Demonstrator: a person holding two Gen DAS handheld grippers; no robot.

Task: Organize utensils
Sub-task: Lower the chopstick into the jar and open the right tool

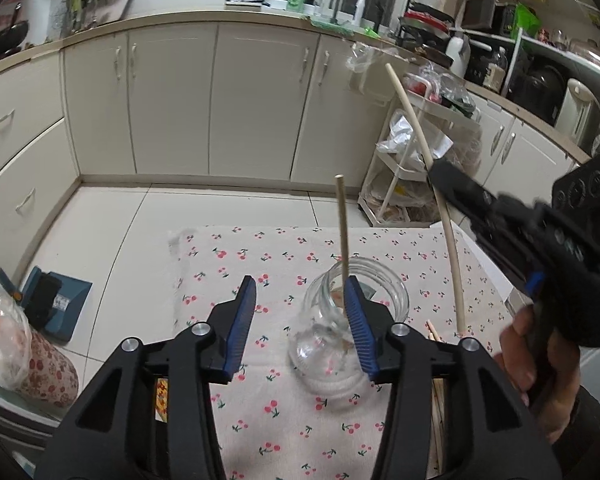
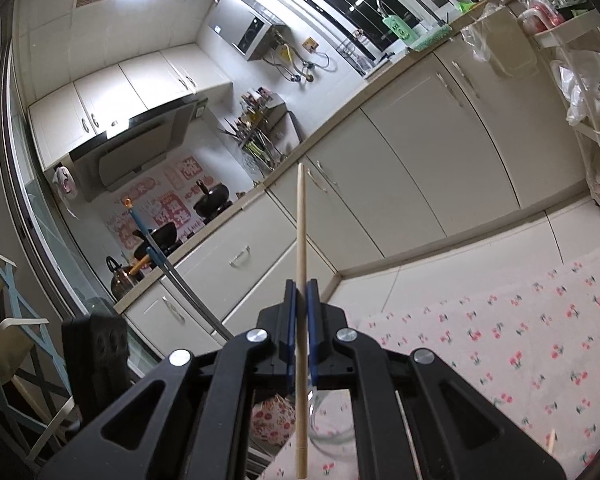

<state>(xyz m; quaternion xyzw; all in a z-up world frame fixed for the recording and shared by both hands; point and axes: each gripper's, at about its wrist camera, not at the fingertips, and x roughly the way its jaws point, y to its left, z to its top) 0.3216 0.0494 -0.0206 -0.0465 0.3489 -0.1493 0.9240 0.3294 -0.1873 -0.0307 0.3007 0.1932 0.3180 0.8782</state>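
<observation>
A: From the left wrist, what's the state of play around the glass jar (image 1: 354, 322)?

B: The jar sits on the cherry-print cloth (image 1: 236, 412) with one chopstick (image 1: 343, 228) standing in it. The left gripper (image 1: 302, 322) is spread apart, nothing between its pads; its right finger is just in front of the jar's rim. Right of the jar, the right gripper (image 1: 440, 174) is clenched on a second chopstick (image 1: 424, 152), lower tip just above the cloth beside the jar.

A: And the right wrist?

B: There its jaws pinch that stick mid-length, nearly upright, and the jar shows only faintly below the fingers.

A: How should the drop go?

B: I'd carry the lower tip over the jar's mouth, keep the stick close to vertical, lower it past the rim, then let go. The left hand should stay clear of the rim.

A: Counts?

B: One jar, one chopstick inside it, one held, and the tips of at least one more lying right of the jar; I can't tell exactly how many.
</observation>
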